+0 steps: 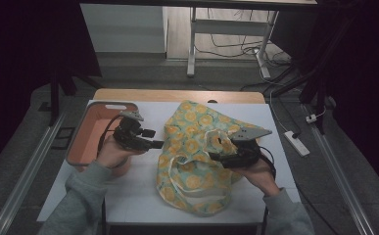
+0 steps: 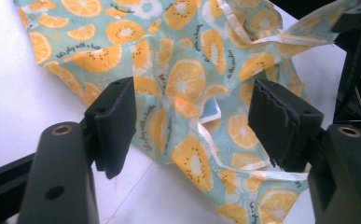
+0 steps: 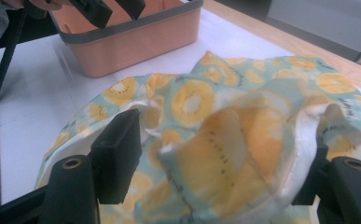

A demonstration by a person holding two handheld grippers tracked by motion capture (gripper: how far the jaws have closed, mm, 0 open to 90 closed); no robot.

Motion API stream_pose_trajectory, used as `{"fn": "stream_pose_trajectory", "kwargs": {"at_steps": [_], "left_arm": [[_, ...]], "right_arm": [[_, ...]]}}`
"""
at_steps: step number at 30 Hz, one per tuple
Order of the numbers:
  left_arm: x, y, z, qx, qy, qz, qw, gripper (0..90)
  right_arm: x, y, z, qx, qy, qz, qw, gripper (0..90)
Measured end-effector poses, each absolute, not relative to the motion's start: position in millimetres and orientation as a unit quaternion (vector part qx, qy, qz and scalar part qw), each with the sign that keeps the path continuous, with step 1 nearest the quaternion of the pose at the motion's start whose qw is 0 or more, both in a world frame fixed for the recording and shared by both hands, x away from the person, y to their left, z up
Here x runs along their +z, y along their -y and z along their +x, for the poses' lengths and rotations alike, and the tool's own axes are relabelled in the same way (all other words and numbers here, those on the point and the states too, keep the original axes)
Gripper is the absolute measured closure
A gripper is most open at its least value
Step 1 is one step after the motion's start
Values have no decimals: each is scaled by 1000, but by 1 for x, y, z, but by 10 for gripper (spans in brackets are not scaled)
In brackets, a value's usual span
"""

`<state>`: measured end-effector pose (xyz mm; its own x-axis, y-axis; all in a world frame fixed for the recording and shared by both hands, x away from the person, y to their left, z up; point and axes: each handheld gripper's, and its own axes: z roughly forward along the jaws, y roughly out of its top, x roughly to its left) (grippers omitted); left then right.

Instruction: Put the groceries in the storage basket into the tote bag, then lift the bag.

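Left gripper (image 1: 158,144), high view: held level at the left edge of the cloth bag (image 1: 197,152), jaws pointing right toward it. In the left gripper view (image 2: 192,123) the two black jaws stand wide apart; the cloth lies beyond and below the gap, and neither pad presses on it. Nothing held.

Right gripper (image 1: 215,156), high view: over the middle of the bag, jaws pointing left. In the right gripper view (image 3: 220,158) the jaws are spread wide. A raised fold of the bag stands in the gap, and its pale hem covers the front of the right-hand jaw. The left-hand pad is clear of the cloth. No clamping visible; the fold looks loose between them.

Bag: thin printed fabric, teal ground, orange and kiwi slices with small lines of script. Soft, crumpled, many creases; pale ribbon-like handles loop across it and trail toward the near edge. It lies in a heap on the white table top (image 1: 138,191), right of centre.

Basket (image 1: 86,134): salmon-pink plastic, rounded rectangular, grey rim, smooth walls. It stands at the table's left side, just beside the left hand (image 1: 111,152) and apart from the bag.

Pads on both tools are matte black with ridged faces. A grey three-cornered plate tops each gripper.
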<state>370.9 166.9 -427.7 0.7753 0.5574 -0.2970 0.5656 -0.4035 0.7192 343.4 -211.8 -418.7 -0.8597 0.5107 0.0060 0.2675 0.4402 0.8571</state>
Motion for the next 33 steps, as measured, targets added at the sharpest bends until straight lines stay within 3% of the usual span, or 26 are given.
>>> {"fn": "stream_pose_trajectory", "kwargs": {"at_steps": [12, 21, 28, 33], "left_arm": [[-437, -165, 369, 8, -335, 847, 411, 303], [-442, -164, 371, 9, -340, 847, 408, 303], [-442, -157, 370, 10, -332, 850, 408, 305], [-448, -135, 372, 16, -323, 862, 390, 302]], "right_arm": [[-434, 269, 327, 457, -826, 291, 154, 322], [-429, 279, 321, 449, -834, 301, 109, 346], [-456, 287, 318, 409, -846, 332, 84, 343], [-470, 294, 314, 401, -841, 351, 91, 321]]}}
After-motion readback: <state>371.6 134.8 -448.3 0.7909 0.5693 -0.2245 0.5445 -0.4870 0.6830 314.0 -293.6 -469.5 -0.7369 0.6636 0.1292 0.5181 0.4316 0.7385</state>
